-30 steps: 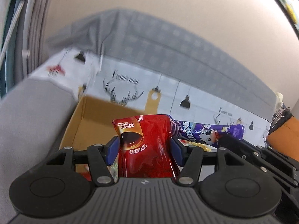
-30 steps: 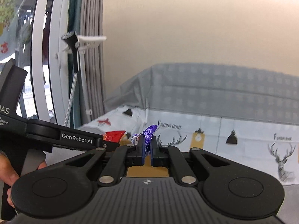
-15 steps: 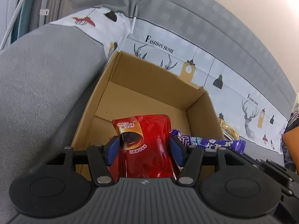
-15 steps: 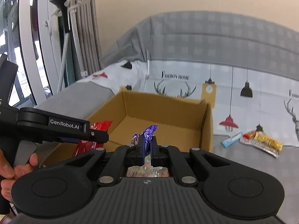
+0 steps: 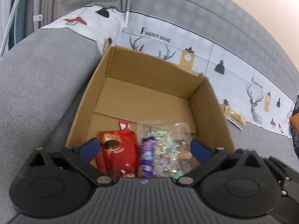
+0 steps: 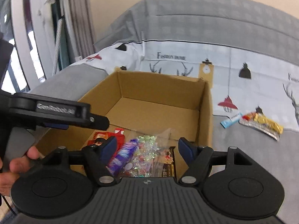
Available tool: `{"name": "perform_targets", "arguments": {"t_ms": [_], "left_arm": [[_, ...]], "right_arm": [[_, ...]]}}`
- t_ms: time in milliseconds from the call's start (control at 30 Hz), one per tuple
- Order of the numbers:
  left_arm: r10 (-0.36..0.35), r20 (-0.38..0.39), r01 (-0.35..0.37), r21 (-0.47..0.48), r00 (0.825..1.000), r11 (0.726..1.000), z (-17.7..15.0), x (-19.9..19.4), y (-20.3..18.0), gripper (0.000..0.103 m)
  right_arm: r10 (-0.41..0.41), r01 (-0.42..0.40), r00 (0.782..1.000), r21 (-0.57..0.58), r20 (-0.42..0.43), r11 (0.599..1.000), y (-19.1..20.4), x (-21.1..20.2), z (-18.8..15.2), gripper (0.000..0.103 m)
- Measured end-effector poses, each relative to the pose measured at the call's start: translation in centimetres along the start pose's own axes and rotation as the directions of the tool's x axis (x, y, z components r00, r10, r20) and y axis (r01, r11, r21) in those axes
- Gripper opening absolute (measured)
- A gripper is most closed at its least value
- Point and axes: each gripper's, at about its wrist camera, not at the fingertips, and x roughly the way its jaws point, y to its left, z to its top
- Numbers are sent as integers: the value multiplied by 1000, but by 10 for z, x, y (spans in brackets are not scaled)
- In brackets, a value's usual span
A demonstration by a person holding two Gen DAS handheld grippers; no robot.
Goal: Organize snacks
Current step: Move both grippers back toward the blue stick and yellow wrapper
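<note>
An open cardboard box (image 5: 147, 89) (image 6: 160, 85) stands on the sofa. Inside at its near end lie a red snack pouch (image 5: 119, 155) (image 6: 104, 137), a purple wrapper (image 5: 147, 153) (image 6: 123, 155), a shiny clear packet (image 5: 166, 149) (image 6: 145, 149) and a dark packet (image 6: 168, 166). My left gripper (image 5: 144, 149) is open and empty above them. My right gripper (image 6: 147, 147) is open and empty above the same pile. The left gripper's body (image 6: 56, 112) shows in the right wrist view.
A yellow snack packet (image 6: 261, 124) (image 5: 232, 114) and a blue bar (image 6: 230, 120) lie on the sofa seat right of the box. The grey sofa arm (image 5: 37, 85) is left of the box. A printed white cloth (image 6: 186, 59) covers the backrest.
Both grippers have opened over the box. The red pouch and the purple wrapper have dropped from them into the box's near end.
</note>
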Motion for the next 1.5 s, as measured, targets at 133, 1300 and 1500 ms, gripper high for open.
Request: {"name": "perform_targets", "arguments": {"t_ms": [133, 1300, 1500], "left_arm": [[-8, 6, 7, 29, 1000, 1000, -1, -14, -22, 103], [-92, 70, 67, 306, 993, 950, -29, 73, -282, 103], [-55, 30, 45, 279, 998, 959, -18, 114, -295, 103]], "right_arm": [[-8, 6, 1000, 77, 18, 997, -14, -18, -3, 103], [-467, 386, 880, 442, 87, 810, -238, -88, -55, 103], [-330, 253, 941, 486, 77, 836, -286, -57, -57, 103]]}}
